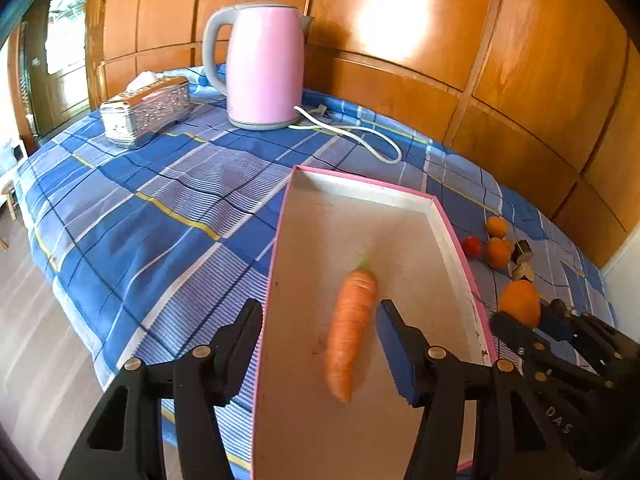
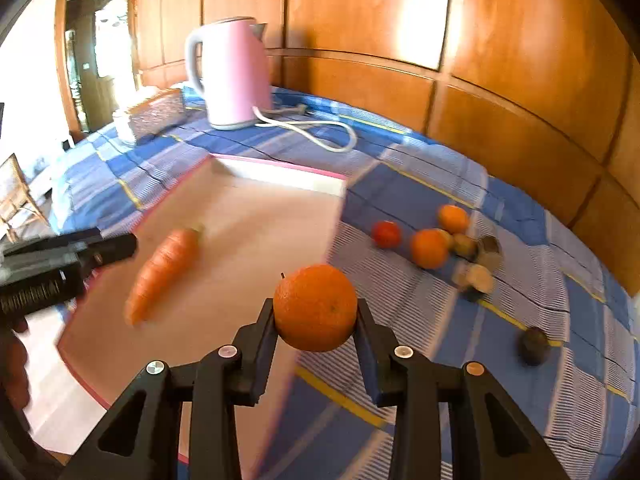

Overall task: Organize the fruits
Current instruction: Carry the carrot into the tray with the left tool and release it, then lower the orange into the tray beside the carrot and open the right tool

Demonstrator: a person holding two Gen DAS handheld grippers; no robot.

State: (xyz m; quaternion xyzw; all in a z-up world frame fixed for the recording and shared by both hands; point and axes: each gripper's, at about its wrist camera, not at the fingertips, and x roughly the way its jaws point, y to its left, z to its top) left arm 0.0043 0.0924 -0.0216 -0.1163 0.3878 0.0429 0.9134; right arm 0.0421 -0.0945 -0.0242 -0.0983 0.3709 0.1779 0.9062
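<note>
The right gripper [image 2: 316,312] clamps an orange [image 2: 315,307] beside the pink-edged box [image 1: 440,216]; the left gripper [image 1: 320,320], fingers spread, straddles the box wall near a carrot [image 1: 351,330]. Best to clear the rim before letting go.

Left tongs [image 1: 320,332] and right tongs [image 2: 316,320]: matte black plastic frames with triangular cut-outs behind the fingers and round brass-and-silver pivot screws [image 2: 403,351] at the joints. Blue ridged pads [image 1: 394,356] line the inner finger faces. Raised lettering "DAS" [image 1: 559,419] marks the right tongs' body.
</note>
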